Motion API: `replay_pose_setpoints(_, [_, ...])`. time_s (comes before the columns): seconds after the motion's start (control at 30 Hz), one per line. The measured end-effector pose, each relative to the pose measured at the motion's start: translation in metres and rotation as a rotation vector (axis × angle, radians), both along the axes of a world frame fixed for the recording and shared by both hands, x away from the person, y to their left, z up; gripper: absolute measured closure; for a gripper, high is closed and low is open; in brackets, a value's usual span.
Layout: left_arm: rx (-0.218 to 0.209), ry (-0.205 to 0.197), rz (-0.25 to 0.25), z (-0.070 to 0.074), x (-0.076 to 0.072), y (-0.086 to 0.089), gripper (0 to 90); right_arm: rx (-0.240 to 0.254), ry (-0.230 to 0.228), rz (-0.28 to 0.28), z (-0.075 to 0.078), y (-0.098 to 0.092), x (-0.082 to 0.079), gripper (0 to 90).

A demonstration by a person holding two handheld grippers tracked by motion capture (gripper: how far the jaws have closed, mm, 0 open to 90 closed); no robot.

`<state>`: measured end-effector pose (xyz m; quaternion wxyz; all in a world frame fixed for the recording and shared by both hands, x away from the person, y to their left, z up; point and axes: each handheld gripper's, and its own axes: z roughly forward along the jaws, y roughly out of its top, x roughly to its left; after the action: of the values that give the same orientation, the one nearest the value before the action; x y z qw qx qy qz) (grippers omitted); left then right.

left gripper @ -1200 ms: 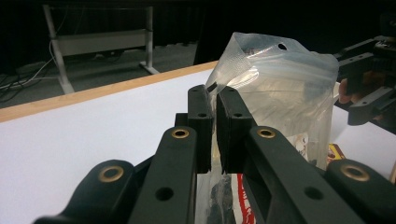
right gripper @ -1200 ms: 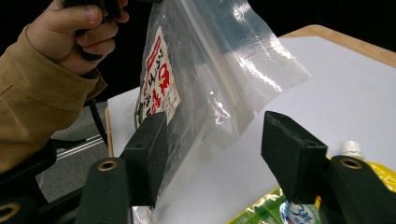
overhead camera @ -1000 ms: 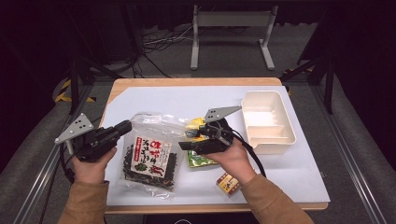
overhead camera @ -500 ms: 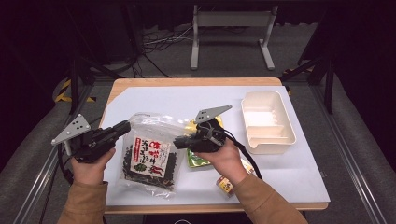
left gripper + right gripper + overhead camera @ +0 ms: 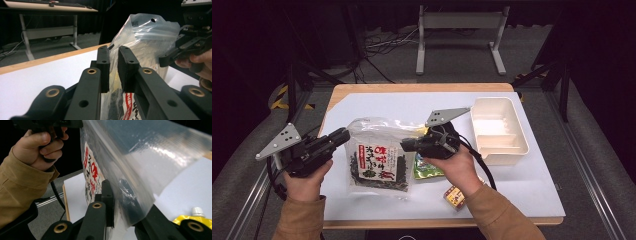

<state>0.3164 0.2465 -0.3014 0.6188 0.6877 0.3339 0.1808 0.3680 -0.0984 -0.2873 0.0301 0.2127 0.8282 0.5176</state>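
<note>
The left tool [image 5: 341, 135] has its jaws nearly together on the left edge of the seaweed bag [image 5: 379, 160], the clear film pinched between them in the left gripper view. The bag sits in the middle of the white counter [image 5: 377, 102], its clear top lifted and its printed label facing up. The right tool [image 5: 408, 145] comes in from the bag's right edge; in the right gripper view the film runs between its jaws and they look clamped on it.

So both grips seem made, and what is left, by my reading, is lifting the bag or pulling its top apart; it is not yet off the counter as a whole.

Right of the bag, a green packet [image 5: 428, 169] lies partly under the right hand, a yellow spouted pouch [image 5: 193, 218] is just behind it, and a small box [image 5: 455, 196] rests near the front edge. The white divided tray [image 5: 518, 145] stands at far right, well clear. The packet and pouch crowd the right tool most.
</note>
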Motion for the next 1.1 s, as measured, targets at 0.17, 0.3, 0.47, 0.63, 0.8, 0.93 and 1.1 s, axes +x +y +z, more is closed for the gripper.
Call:
replay_pose_setpoints(0.17, [-0.005,-0.002,-0.021,0.003,-0.001,-0.002,70.6,-0.020,-0.044,-0.011,0.011,-0.006,-0.002,83.5])
replay_pose_setpoints(0.3, [0.003,0.018,-0.041,0.001,0.001,-0.003,60.5,-0.031,-0.077,-0.030,0.021,-0.013,-0.005,83.6])
replay_pose_setpoints(0.47, [0.039,0.025,-0.043,0.000,0.002,-0.006,52.7,-0.028,-0.114,-0.059,0.036,-0.026,-0.004,83.6])
replay_pose_setpoints(0.63, [0.056,0.031,-0.026,-0.004,0.006,-0.006,50.2,-0.059,-0.168,-0.101,0.050,-0.040,-0.003,83.5])
replay_pose_setpoints(0.8, [0.070,0.042,-0.012,-0.008,0.010,-0.007,49.9,-0.094,-0.215,-0.129,0.062,-0.049,-0.002,83.5])
replay_pose_setpoints(0.93, [0.078,0.050,-0.001,-0.012,0.012,-0.006,48.8,-0.114,-0.251,-0.150,0.071,-0.060,0.000,83.4])
replay_pose_setpoints(1.1, [0.088,0.066,0.021,-0.018,0.017,-0.004,46.5,-0.135,-0.287,-0.177,0.076,-0.069,0.003,83.3])
